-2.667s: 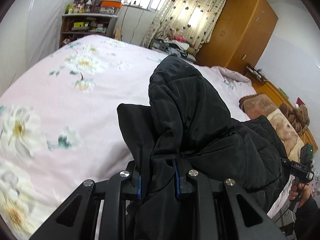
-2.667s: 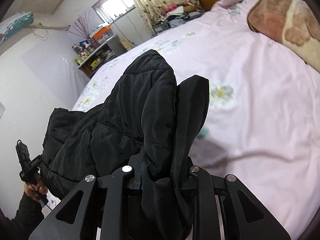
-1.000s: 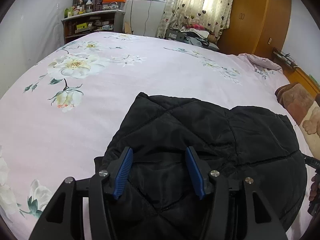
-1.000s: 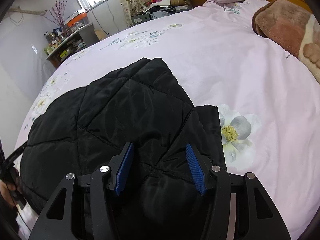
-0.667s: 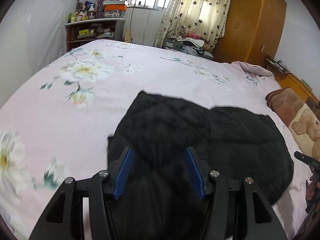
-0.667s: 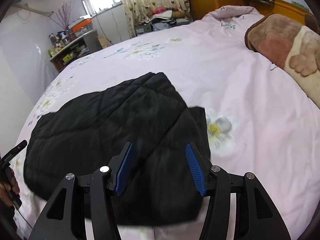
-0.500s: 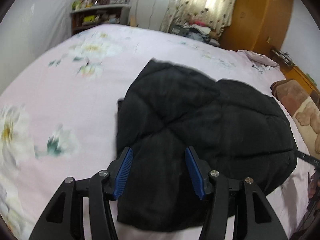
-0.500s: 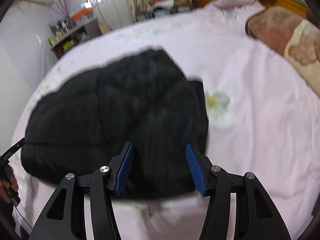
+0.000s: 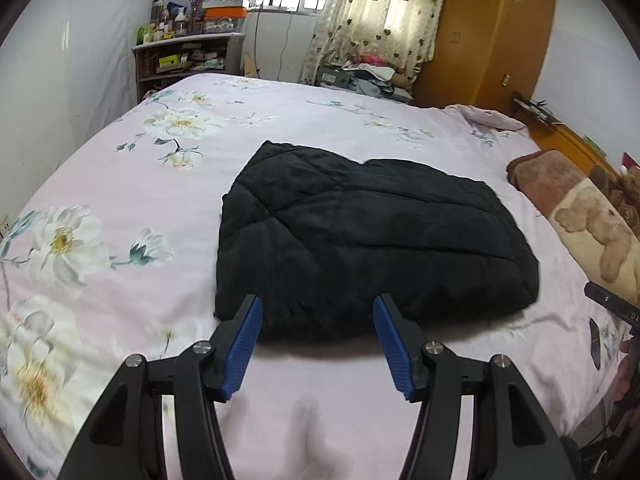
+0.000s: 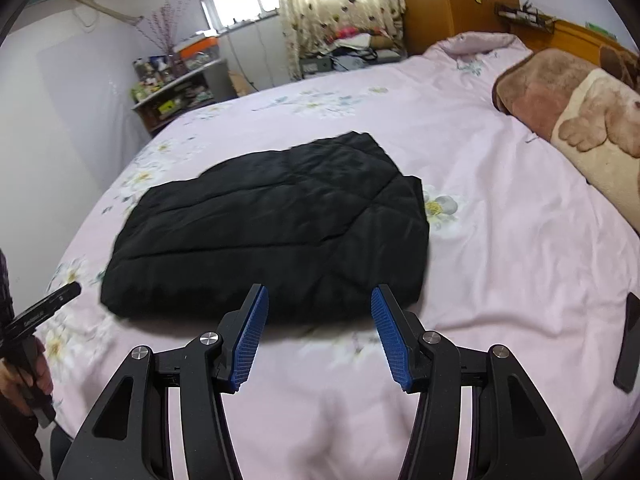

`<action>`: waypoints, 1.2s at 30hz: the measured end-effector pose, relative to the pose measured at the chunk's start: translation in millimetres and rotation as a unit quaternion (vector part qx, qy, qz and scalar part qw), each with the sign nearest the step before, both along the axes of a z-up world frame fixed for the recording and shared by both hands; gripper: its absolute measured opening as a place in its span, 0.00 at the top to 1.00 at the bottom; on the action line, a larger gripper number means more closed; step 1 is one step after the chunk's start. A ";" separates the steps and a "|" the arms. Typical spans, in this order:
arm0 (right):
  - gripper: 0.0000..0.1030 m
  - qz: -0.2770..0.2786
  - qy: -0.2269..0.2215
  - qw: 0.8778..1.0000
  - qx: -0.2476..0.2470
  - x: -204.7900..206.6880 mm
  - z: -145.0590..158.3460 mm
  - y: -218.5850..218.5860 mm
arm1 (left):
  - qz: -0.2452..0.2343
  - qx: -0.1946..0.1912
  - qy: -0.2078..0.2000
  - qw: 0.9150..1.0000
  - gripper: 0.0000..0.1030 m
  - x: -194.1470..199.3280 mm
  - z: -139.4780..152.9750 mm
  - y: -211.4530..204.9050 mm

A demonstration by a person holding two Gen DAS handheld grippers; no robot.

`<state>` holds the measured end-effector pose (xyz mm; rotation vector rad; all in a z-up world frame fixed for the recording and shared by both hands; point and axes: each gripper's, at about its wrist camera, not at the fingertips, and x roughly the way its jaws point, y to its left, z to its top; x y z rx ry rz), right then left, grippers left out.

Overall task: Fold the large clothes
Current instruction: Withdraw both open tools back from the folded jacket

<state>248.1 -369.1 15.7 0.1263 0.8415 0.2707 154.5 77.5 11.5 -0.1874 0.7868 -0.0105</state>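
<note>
Both claws hang empty: the left gripper (image 9: 316, 336) has its jaws opening with nothing between them, and the right gripper (image 10: 318, 330) stands spread. Just ahead of their tips the folded black jacket (image 9: 360, 236) lies flat on the floral bedsheet (image 9: 120, 208). Keeping both clear of the near edge should leave the fold undisturbed.

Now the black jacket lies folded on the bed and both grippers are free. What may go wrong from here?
1. The black jacket is thick and puffy; with nothing pressing on it, the fold may spring open.
2. Its near edge lies close in front of the left gripper, whose jaws are opening, and the right gripper; a careless move might snag and drag it.
3. A dark flat object rests on the bedsheet nearby and could be knocked.
</note>
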 end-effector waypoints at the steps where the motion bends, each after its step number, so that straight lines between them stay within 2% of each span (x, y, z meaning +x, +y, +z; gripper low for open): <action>1: 0.47 0.002 -0.002 1.000 0.000 -9.6 3.0 2.9 | -0.002 0.002 -0.002 1.000 0.41 -8.1 4.1 -3.8; 6: 0.47 0.006 -0.017 1.000 -0.003 -54.6 16.2 15.5 | 0.003 0.017 -0.015 1.000 0.38 -53.6 19.8 -20.6; 19: 0.47 0.016 -0.037 0.998 -0.042 -146.6 28.8 42.8 | -0.011 0.038 0.003 0.999 0.38 -137.3 20.9 -47.5; 26: 0.47 0.014 -0.040 0.998 -0.057 -165.3 29.8 47.9 | -0.012 0.039 0.014 0.999 0.38 -154.3 19.6 -56.0; 36: 0.46 0.025 -0.037 0.996 -0.072 -171.6 27.1 56.3 | -0.010 0.020 0.024 0.999 0.38 -153.5 15.7 -55.1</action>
